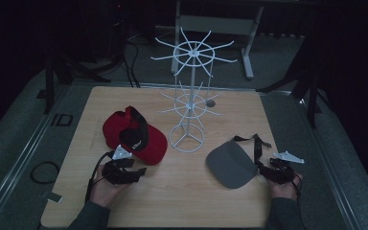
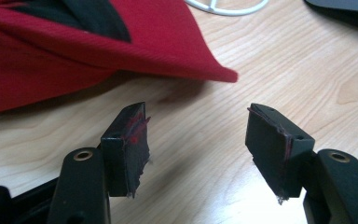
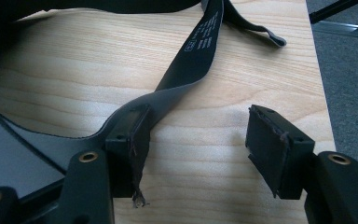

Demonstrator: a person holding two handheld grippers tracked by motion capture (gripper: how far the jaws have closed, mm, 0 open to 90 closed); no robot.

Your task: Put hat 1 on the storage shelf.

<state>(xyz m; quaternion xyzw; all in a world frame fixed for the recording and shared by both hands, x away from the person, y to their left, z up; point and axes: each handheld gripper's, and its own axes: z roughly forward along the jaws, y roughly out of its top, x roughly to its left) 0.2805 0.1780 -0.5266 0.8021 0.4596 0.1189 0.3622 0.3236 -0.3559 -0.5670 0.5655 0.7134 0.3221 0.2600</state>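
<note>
A red cap [image 1: 134, 136] with a black panel lies left of centre on the wooden table [image 1: 182, 196]. My left gripper [image 1: 138, 170] sits just in front of its brim, open. In the left gripper view the jaws [image 2: 198, 140] stand wide over bare wood, and the red cap's brim [image 2: 74, 51] is just beyond them. A grey visor [image 1: 232, 165] with a black strap [image 1: 256, 143] lies at the right. My right gripper [image 1: 263, 168] is open beside it. In the right gripper view [image 3: 198, 140] the strap [image 3: 191, 60] runs past the left jaw, with nothing between the jaws.
A white wire display rack [image 1: 189, 96] with two rings of prongs stands at the table's middle back; its round base [image 2: 228, 7] is close to the cap. The table's right edge [image 3: 317, 70] drops to grey floor. A cable loop [image 1: 44, 171] lies left of the table.
</note>
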